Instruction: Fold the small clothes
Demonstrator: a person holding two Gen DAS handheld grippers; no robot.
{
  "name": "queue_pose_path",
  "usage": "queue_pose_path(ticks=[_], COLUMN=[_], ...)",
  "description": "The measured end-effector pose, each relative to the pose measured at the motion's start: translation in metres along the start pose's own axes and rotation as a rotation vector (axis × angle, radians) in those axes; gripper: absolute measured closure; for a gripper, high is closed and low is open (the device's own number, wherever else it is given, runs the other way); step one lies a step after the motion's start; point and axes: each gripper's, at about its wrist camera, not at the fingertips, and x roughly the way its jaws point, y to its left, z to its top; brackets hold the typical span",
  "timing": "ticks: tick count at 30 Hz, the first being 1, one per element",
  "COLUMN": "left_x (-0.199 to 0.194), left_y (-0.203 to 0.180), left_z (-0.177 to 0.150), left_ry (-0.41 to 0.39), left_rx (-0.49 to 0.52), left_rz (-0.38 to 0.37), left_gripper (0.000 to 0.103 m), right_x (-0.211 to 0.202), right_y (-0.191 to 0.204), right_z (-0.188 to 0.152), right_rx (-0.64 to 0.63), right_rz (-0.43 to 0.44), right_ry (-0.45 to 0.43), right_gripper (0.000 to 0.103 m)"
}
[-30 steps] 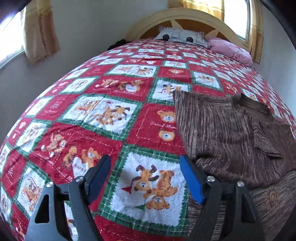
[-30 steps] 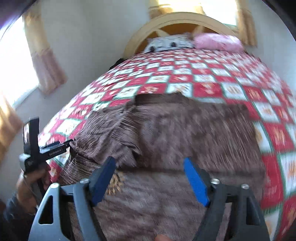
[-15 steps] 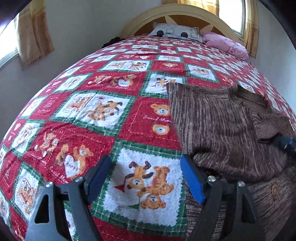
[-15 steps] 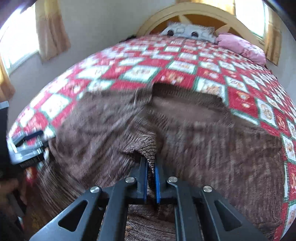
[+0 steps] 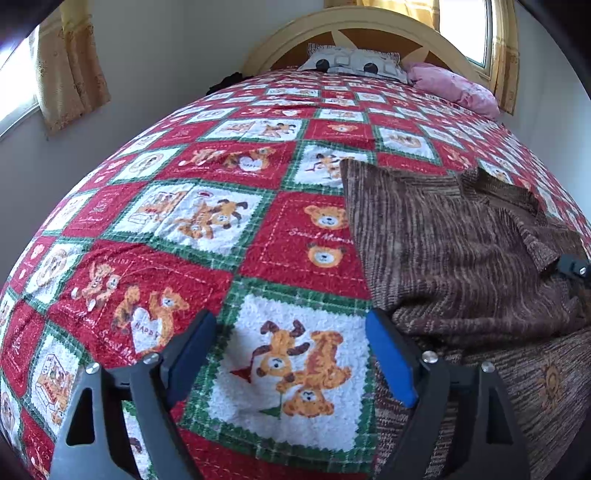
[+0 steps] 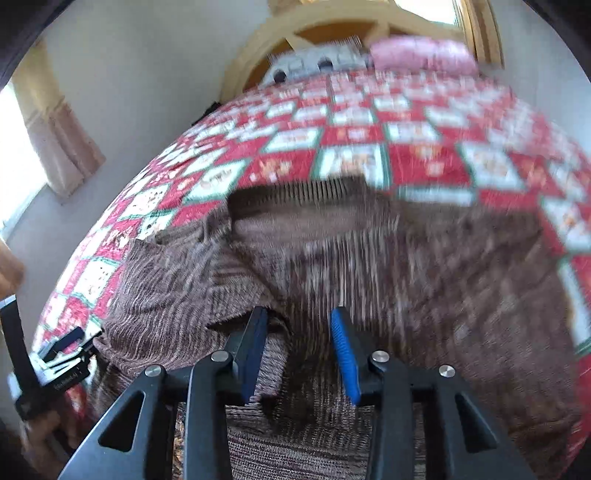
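Note:
A brown knitted sweater (image 5: 454,254) lies on the bed, its left part folded over onto the body; it fills the right wrist view (image 6: 369,266). My left gripper (image 5: 291,354) is open and empty, low over the quilt just left of the sweater's edge. My right gripper (image 6: 299,354) is partly open over the sweater's middle, with the tip of the folded flap lying beside its left finger (image 6: 255,343). The right gripper's tip shows at the sweater's right edge in the left wrist view (image 5: 572,266). The left gripper shows at far left in the right wrist view (image 6: 62,354).
A red, green and white teddy-bear quilt (image 5: 207,221) covers the bed. A grey pillow (image 5: 354,62) and a pink pillow (image 5: 450,88) lie by the arched headboard (image 5: 369,26). Curtained windows (image 5: 66,62) and walls flank the bed.
My right gripper closed on the folded sweater flap half a second ago and has now opened, letting it go. The left gripper has stayed open, barely moving.

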Motion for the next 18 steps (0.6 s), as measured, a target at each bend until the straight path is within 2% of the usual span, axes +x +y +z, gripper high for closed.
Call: queue_pose_path(ticks=[2,4,5,6,7,9,11,14,16,18], left_x=[0.000,0.000,0.001,0.001,0.001,0.000,0.001,0.001,0.000,0.000], left_y=[0.000,0.000,0.000,0.001,0.001,0.002,0.003,0.003,0.003,0.003], left_z=[0.000,0.000,0.001,0.000,0.000,-0.001,0.000,-0.001,-0.001,-0.001], left_ry=[-0.001,-0.001,0.000,0.000,0.001,0.000,0.002,0.002,0.003,0.000], left_rx=[0.000,-0.001,-0.003,-0.004,-0.006,-0.011,-0.014,-0.017,-0.018,-0.019], left_rz=[0.003,0.008,0.011,0.012,0.011,0.008,0.009,0.006,0.004,0.004], left_gripper=[0.016,0.015,0.014,0.014,0.014,0.014,0.013,0.012,0.012,0.012], right_x=[-0.012,-0.016,-0.013,-0.005,0.002,0.019,0.038,0.035,0.022,0.016], right_y=[0.016,0.038,0.049,0.062,0.068,0.073,0.056,0.023,0.000,-0.019], right_z=[0.003,0.003,0.002,0.000,0.000,-0.001,0.003,0.014,0.023,0.029], right_rx=[-0.059,-0.120,-0.150,-0.178,-0.186,-0.175,-0.088,0.017,0.054,0.087], right_rz=[0.032,0.147,0.212,0.295,0.319,0.308,0.273,0.221,0.107,0.017], right_ry=[-0.059,-0.074,-0.051,-0.003,0.023,0.080,0.139,0.083,0.014,0.000], right_gripper=[0.065,0.059,0.047,0.042,0.042,0.042,0.042,0.042,0.042,0.042])
